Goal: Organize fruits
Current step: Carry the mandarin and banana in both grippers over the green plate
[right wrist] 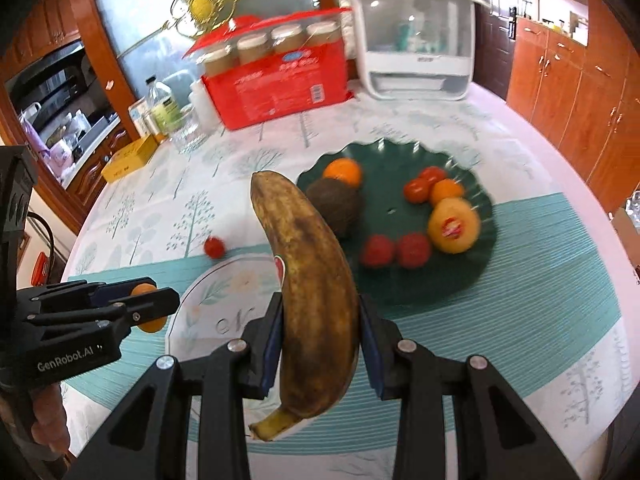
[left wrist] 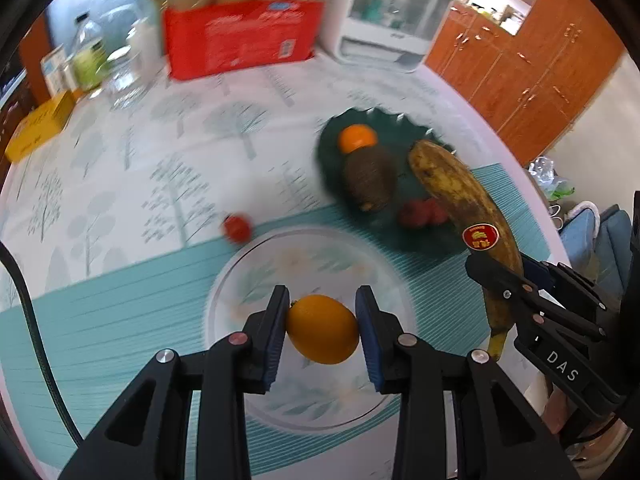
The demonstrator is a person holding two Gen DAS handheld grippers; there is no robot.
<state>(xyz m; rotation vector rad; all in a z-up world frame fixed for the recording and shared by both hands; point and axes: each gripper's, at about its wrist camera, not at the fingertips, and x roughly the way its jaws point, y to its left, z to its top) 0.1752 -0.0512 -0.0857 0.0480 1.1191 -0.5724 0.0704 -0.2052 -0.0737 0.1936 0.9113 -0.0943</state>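
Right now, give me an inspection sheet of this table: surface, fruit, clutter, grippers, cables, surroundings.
Surface: round table with tree-print cloth; teal mat under both plates.
Job's things: green plate holds oranges, red fruits, a brown fruit and a stickered yellow fruit; white plate bare; one tomato loose on the cloth.
Clutter: red jar box, bottles, yellow box, white appliance.
Grippers: left hand-held gripper shut on an orange; right hand-held gripper shut on a banana; both are above the white plate.
Cables: black cable at the left edge.
Surroundings: wooden cabinets.
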